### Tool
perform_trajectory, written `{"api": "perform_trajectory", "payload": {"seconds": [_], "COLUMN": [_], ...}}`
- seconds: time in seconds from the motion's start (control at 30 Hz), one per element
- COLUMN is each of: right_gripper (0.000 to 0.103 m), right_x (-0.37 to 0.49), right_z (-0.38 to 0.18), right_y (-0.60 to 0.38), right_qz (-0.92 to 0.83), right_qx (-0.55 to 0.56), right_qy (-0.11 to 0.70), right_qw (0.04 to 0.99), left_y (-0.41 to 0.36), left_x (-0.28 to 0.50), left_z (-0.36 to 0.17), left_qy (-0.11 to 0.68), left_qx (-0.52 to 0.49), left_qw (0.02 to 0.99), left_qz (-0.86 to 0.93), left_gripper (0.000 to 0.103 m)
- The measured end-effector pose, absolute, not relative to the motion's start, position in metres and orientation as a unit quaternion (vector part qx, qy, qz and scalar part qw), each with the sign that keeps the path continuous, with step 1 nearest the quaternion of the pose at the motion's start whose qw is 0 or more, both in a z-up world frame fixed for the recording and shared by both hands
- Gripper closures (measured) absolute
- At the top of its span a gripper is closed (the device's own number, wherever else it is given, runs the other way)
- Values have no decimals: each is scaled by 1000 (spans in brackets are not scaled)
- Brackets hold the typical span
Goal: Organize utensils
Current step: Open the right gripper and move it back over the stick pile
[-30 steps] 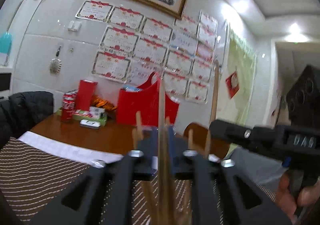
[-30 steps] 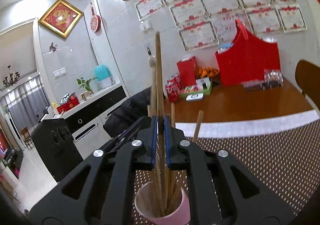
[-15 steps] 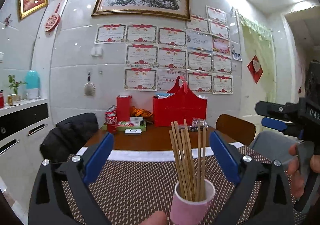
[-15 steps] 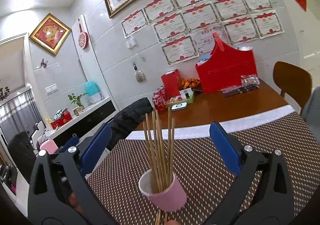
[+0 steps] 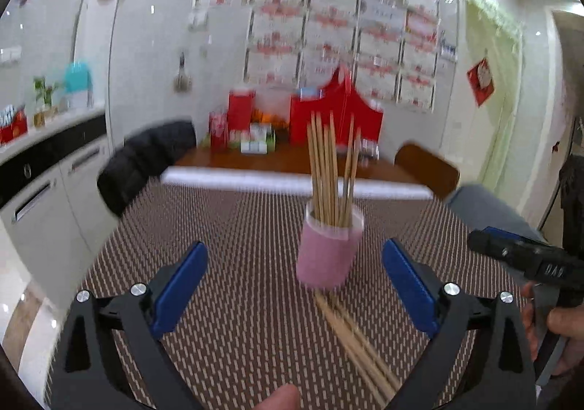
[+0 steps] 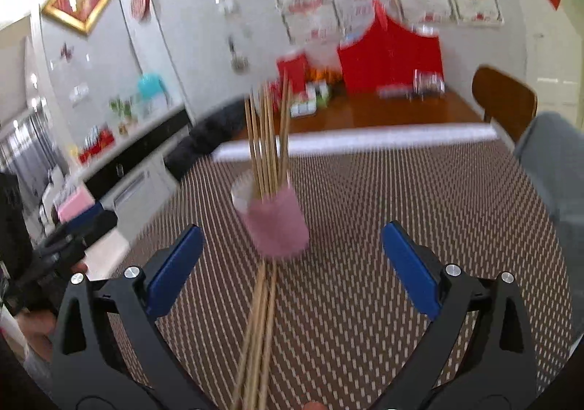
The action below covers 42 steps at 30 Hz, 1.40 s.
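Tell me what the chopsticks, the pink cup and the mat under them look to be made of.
Chopsticks: thin, pale tan, matte, likely bamboo or wood. Pink cup: dull pink outside, whitish rim and inside, probably plastic or paper; blur leaves it open. Mat: brown with rows of pale dashes, seemingly woven, perhaps vinyl or fibre.

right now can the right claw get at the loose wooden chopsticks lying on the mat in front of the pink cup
Probably yes. The right claw stands wide open and empty, and the loose wooden chopsticks lie flat on the woven mat between its fingers, nothing covering them. The pink cup sits just beyond.
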State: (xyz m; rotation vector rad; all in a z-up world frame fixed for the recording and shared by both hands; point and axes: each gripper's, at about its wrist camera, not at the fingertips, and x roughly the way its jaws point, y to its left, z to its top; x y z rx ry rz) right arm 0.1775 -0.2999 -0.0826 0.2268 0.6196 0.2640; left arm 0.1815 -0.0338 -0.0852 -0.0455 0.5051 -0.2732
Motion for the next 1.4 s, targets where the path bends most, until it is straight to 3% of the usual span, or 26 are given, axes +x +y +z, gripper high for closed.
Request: {"api": "perform_trajectory", "payload": {"seconds": [0.27, 0.5, 0.8, 1.4], "right_gripper": [6, 6, 6, 6], "right_x": [193, 190, 188, 180], "right_z": [-174, -179, -177, -189], "right_y": [-268, -295, -333, -269], "right_qz": [136, 124, 113, 143], "right_qx": [32, 53, 106, 12], "right_qy": [453, 458, 454, 470], "right_qw": [881, 879, 877, 871], "left_y": [-48, -74, -95, -85], "left_x": [188, 182, 160, 182], "left_z": [-164, -207, -229, -231], "left_qy": [402, 477, 499, 490], "left_qx": [-31, -9, 42, 78], "left_qw": [906, 868, 857, 866], "left_qz": [-130, -140, -123, -66], "left_gripper": [8, 8, 8, 4]}}
